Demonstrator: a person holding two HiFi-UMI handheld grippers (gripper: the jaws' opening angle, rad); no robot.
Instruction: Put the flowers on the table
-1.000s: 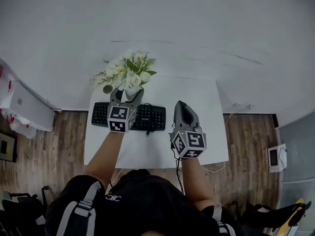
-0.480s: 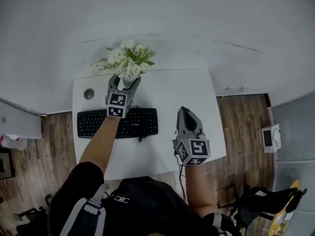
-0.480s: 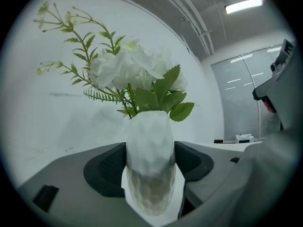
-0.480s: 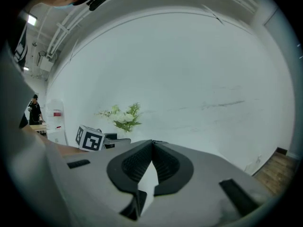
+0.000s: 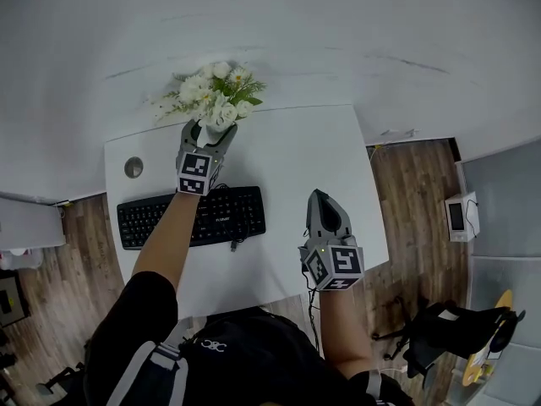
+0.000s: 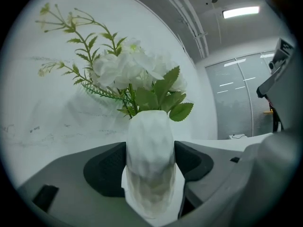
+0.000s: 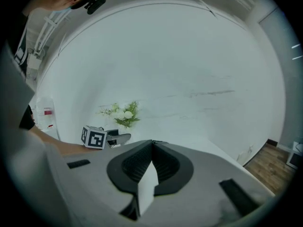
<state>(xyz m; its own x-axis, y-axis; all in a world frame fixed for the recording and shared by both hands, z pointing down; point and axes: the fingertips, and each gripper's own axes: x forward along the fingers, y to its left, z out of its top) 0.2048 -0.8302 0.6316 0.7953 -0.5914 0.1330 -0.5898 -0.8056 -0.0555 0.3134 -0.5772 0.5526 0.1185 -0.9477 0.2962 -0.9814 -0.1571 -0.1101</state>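
Note:
A white faceted vase (image 6: 150, 160) holds white flowers (image 5: 211, 96) with green leaves (image 6: 156, 98). My left gripper (image 5: 211, 130) is shut on the vase, a pad pressed against each side, at the far edge of the white table (image 5: 296, 155) near the wall. The flowers (image 7: 122, 113) also show small in the right gripper view, with the left gripper's marker cube (image 7: 93, 137) beside them. My right gripper (image 5: 325, 205) hovers over the table's right part, jaws together with nothing between them.
A black keyboard (image 5: 190, 218) lies on the table's left half, below the left gripper. A round cable hole (image 5: 133, 167) sits at the table's far left. The white wall (image 5: 270, 32) runs right behind the table. Wooden floor (image 5: 414, 193) lies to the right.
My left gripper has carried the vase farther from the keyboard toward the table's back edge by the wall. The right gripper has stayed shut over the table's right side.

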